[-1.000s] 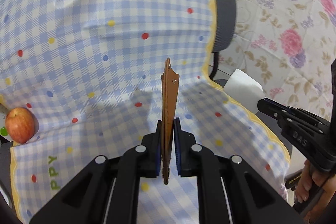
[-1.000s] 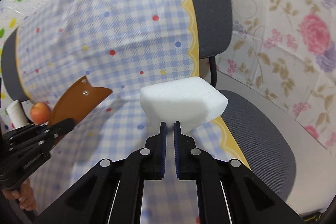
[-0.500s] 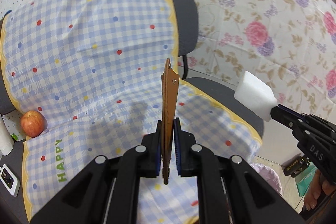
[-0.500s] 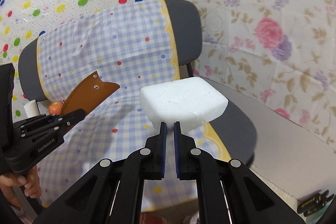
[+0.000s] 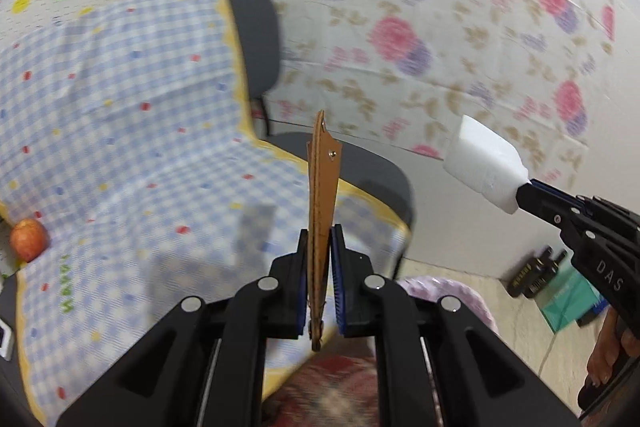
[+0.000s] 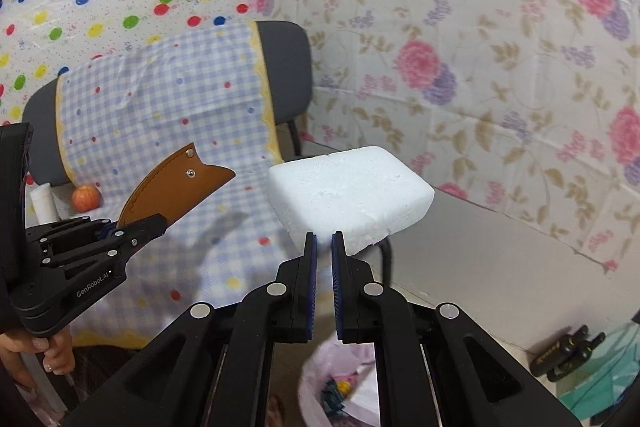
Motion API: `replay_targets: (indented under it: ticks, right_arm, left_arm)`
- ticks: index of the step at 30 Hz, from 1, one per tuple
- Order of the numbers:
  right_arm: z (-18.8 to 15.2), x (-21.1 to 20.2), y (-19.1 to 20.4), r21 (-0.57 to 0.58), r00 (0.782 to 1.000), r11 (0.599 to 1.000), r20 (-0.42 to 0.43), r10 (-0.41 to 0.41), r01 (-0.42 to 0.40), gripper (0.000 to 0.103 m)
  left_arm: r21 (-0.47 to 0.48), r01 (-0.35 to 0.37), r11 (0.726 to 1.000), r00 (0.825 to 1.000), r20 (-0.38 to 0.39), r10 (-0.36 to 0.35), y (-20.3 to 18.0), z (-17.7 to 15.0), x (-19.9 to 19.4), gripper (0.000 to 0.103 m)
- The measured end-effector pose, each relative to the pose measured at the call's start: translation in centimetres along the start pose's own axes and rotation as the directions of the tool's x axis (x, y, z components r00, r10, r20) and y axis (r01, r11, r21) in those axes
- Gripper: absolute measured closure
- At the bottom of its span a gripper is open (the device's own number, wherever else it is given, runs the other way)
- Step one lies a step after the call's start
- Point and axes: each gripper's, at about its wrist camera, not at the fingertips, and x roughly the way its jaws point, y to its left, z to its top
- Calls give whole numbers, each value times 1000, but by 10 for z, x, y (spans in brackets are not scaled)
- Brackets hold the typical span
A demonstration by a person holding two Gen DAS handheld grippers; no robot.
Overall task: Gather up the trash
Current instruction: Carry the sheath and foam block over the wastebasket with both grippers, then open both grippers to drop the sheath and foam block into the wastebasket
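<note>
Open air: left gripper [image 5: 320, 251] clamped on brown leather sheath [image 5: 322, 195], right gripper [image 6: 324, 251] clamped on white foam block [image 6: 348, 193], side by side, well apart, nothing between them
Ahead: chair [image 6: 286, 67] draped in checked cloth [image 6: 168, 107], seat and back bare apart from an apple [image 6: 86, 198] and a white roll [image 6: 42, 203] at its far left edge
Beyond: floral sheet [image 6: 480, 67] closes the back
Below: bag-lined bin [image 6: 344, 379] mouth open under right fingers
Floor, right: two black handsets [image 6: 564, 353], teal box [image 5: 572, 295]
</note>
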Motion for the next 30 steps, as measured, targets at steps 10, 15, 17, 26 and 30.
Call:
replay_targets:
  ticks: [10,15,17,26,30]
  right_arm:
    - [-71,-22,-57,83,985,986,-112,-132,141,95]
    - [-93,-20,-74,106,974,980,-167,-150,169,95]
    - [-99,-16,-78,112,971,979,-183,-151,173,95]
    - [-108,14,-90,137,968,979,-224,-115,148,91]
    - [-116,32,-91,139,960,981,-264,-92,132,84]
  left_arm:
    - [102,191,976,978,-100,-181,-86,-42,34,95]
    - [136,250,959,960,-162,-227,-115,-55,53,95]
    - [149,258,955,956,-181,-230,-122,-58,61,95]
    - [138,270,953,945,-229,-234,-124,-54,89,94]
    - [130,279,951,938,-249,-241,-126,-55,98,69]
